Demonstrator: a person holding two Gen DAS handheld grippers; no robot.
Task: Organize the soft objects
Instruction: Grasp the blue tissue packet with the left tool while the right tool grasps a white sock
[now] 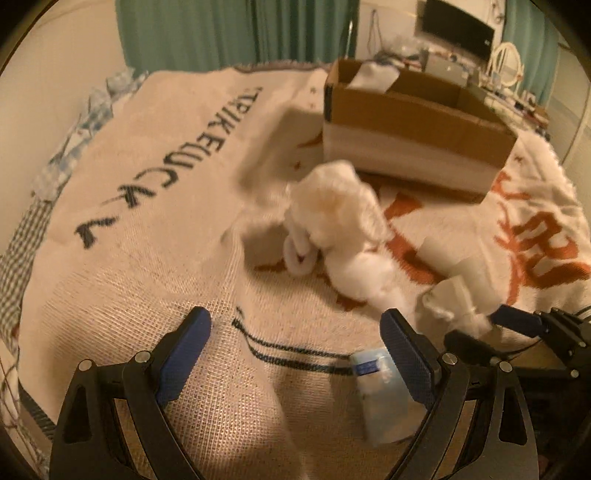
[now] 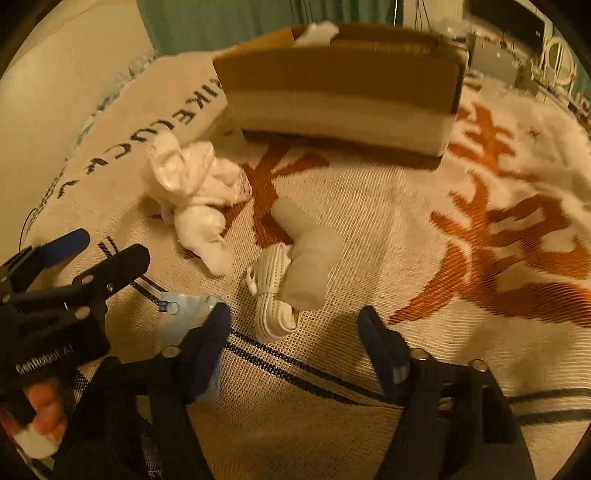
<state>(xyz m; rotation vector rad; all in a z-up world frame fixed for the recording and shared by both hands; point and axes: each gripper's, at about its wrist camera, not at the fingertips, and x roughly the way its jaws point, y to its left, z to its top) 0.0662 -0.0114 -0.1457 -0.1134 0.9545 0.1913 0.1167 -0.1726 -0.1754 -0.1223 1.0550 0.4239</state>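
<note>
A white plush toy (image 1: 340, 229) (image 2: 195, 192) lies on the woven blanket (image 1: 155, 258) (image 2: 369, 229). To its right lie a rolled white ribbed cloth (image 2: 273, 295) and a pale bundle (image 2: 306, 258) (image 1: 454, 288). A blue-and-white soft packet (image 1: 376, 391) (image 2: 184, 310) lies at the near edge. My left gripper (image 1: 295, 343) (image 2: 99, 251) stands open above the blanket, the packet beside its right finger. Open too, my right gripper (image 2: 295, 332) (image 1: 487, 332) hangs just short of the ribbed cloth, nothing between its pads.
A brown cardboard box (image 1: 413, 122) (image 2: 340, 85) stands open at the back of the blanket, with something white (image 1: 373, 75) sticking out. Teal curtains, a cluttered desk and a dark screen (image 1: 458, 31) lie beyond. A hand (image 2: 40, 406) grips the left tool.
</note>
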